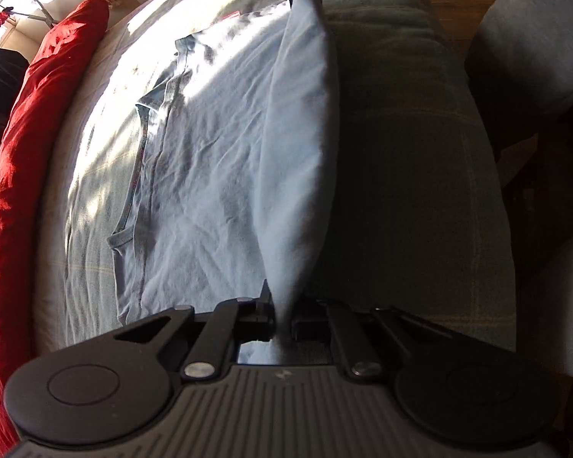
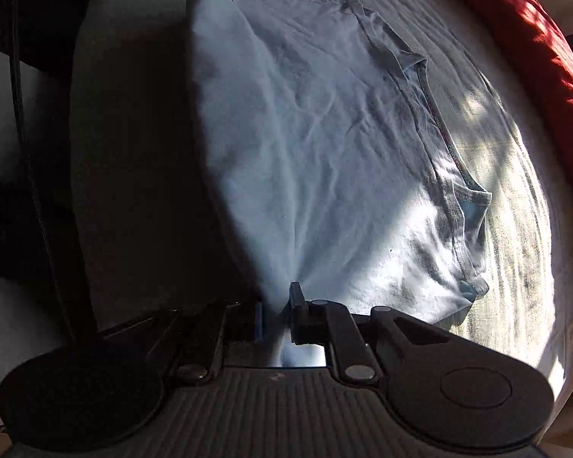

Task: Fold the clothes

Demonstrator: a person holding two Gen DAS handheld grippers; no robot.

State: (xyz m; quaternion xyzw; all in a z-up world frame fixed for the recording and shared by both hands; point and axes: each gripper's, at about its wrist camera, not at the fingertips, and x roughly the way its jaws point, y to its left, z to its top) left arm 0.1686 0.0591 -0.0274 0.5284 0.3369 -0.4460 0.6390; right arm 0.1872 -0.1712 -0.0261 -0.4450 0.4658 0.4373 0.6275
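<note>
So the pale blue T-shirt (image 1: 210, 175) is lying on the bed, thin cotton, super wrinkly, creases running everywhere. One long edge of it is pulled up off the bed into a taut ridge that stretches from one set of tongs to the other, so its long axis basically runs straight between the two hands. The rest of the shirt slopes down from that ridge and lies flat, with the stitched hem and a folded-in sleeve (image 2: 473, 206) on the side toward the red bedding.

The left gripper (image 1: 282, 320) is clenched tight on one end of that raised edge, fabric bunched into a narrow twist between its black fingers. The right gripper (image 2: 277, 316) is pinching the other end the same way, cloth fanning out from the pinch. Each one shows up at the top of the other's view too.

Underneath is a greyish bedspread (image 1: 401, 152) with faint plaid lines, a ribbed sort of weave, half in bright sun and half in deep shadow. A crumpled red duvet (image 1: 30, 145) lies along the far side of the bed, well apart from the shirt. On the shadowed side there's a pale cushion-like shape (image 1: 534, 45) and a bit of wooden floor (image 1: 462, 0). Nothing sits on top of the shirt.
</note>
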